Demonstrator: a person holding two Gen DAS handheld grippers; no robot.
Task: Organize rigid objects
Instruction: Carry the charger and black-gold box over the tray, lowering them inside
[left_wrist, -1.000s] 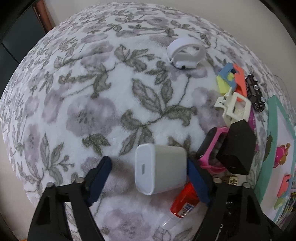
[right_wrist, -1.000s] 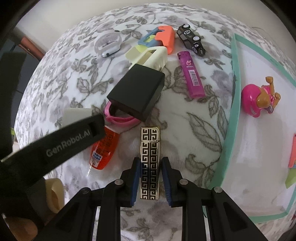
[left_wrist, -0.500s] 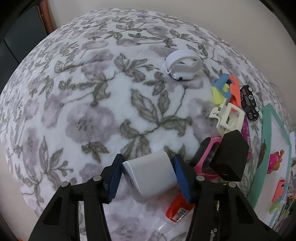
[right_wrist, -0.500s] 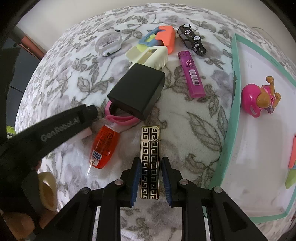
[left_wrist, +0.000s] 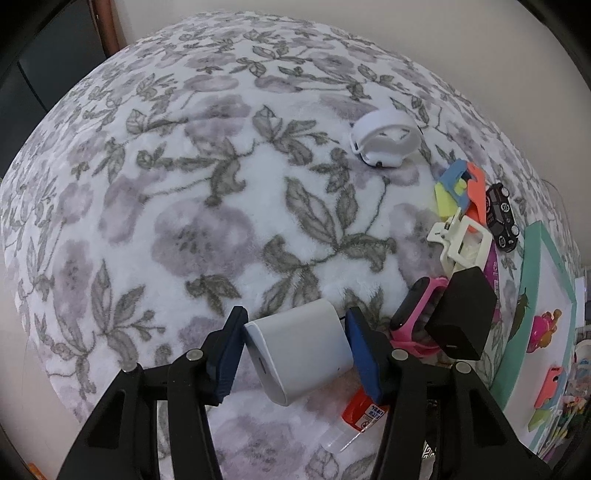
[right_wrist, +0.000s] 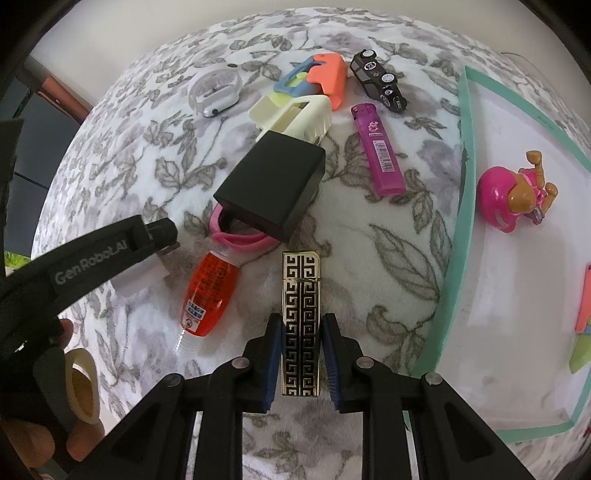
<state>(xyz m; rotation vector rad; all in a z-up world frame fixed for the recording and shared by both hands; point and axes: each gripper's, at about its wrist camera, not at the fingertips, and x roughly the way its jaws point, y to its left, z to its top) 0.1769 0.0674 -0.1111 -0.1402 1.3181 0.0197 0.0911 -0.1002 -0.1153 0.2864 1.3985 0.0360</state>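
Left gripper (left_wrist: 297, 345) clamping a white charger cube (left_wrist: 300, 350) by its flat sides, at 6 o'clock over the floral blanket (left_wrist: 221, 221). Right gripper (right_wrist: 300, 352) pinching shut on a gold-patterned lighter (right_wrist: 300, 325), also at 6 o'clock. Both probably rigid, light, smooth-sided; flat opposite faces likely gripping best, slipping possible on glossy surfaces.

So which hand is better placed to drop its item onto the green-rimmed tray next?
Probably the right. The right gripper is shut on the gold-patterned lighter right beside the tray; the left gripper holds the white charger beyond the clutter.
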